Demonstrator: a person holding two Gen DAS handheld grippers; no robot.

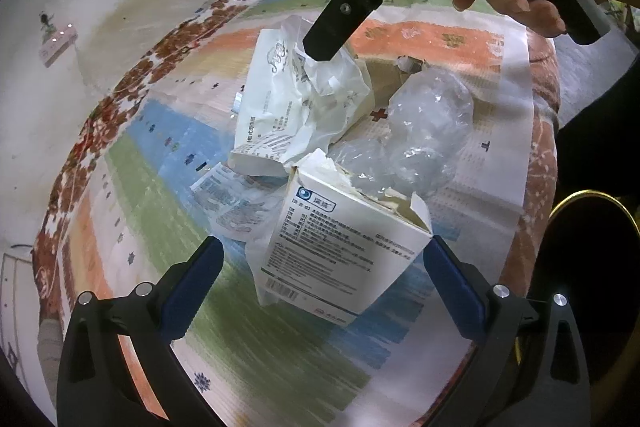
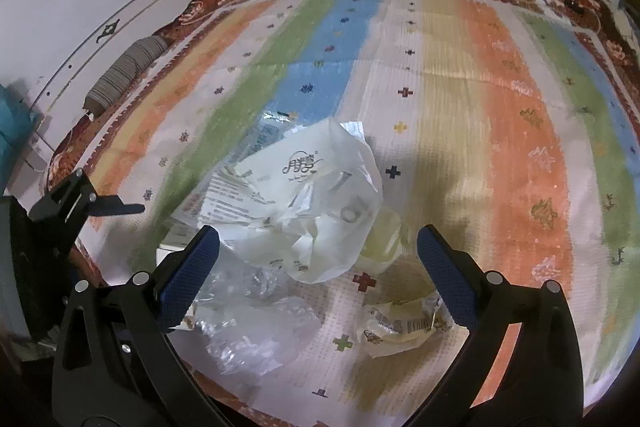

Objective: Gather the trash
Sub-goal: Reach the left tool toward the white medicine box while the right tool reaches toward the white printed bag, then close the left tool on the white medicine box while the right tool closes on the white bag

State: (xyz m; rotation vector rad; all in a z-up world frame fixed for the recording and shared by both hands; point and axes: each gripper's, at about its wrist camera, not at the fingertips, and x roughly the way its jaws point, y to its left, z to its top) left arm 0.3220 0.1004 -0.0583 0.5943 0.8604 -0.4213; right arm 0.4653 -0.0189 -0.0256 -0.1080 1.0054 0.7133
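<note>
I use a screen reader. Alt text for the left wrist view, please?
The open left gripper straddles a torn white box on a striped mat, with a white wrapper and clear plastic behind it, where the right gripper reaches in.

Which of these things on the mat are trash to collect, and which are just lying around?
Trash to collect:
white box
tissue wrapper
clear plastic
leaflet
yellow wrapper

Just lying about:
striped mat
power strip
striped roll

Both grippers, left and right, are open and hold nothing.
</note>
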